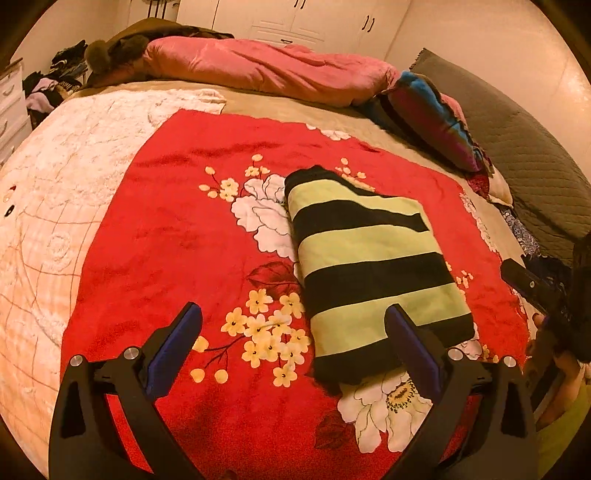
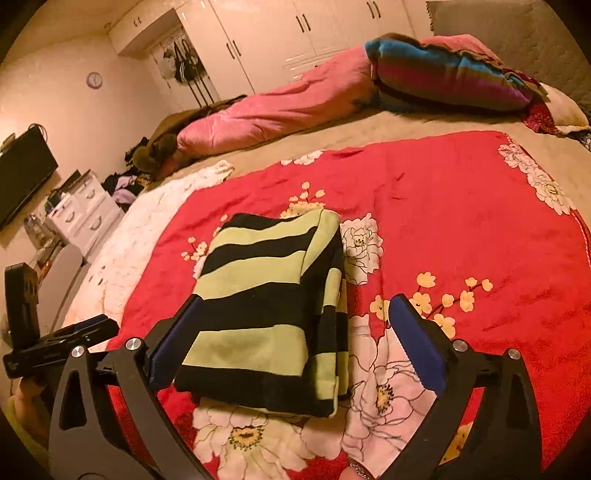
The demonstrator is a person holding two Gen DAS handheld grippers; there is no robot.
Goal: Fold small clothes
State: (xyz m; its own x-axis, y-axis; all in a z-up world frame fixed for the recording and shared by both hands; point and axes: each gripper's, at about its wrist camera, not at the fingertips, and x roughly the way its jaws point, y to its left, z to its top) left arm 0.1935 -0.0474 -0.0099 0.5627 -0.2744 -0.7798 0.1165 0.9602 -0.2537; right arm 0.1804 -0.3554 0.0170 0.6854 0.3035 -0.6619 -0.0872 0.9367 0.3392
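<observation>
Bedroom under warm yellow light, with white wardrobe doors [image 1: 306, 18] along the far wall and a wide bed [image 1: 280, 105] filling both views. Spread over the bed, a red blanket [image 1: 177, 236] printed with white and yellow flowers; beside it a white textured cover [image 1: 62, 192]. Further back, a rolled pink quilt [image 1: 266, 70] across the bed and a striped blue and purple pillow [image 1: 432, 114] near a grey quilted headboard [image 1: 524, 147]. Off past the bed's far corner, a white chest of drawers [image 2: 81, 214], a dark screen [image 2: 22, 170] on the wall and a round clock [image 2: 94, 79].

Lying flat on the red blanket, folded into a neat rectangle: a green and black striped garment [image 1: 365, 258], touched by neither tool.

Left gripper [image 1: 293, 328] tilted down over the blanket, blue pads [image 1: 173, 347] spread wide apart, nothing between them but flowers; right-hand pad overlapping the garment's near corner in the left wrist view, contact not clear. Right gripper [image 2: 295, 325] likewise spread wide, jaws framing the garment's near end without pressing on it. Seen from the right wrist view, the left tool at the picture's left edge.
</observation>
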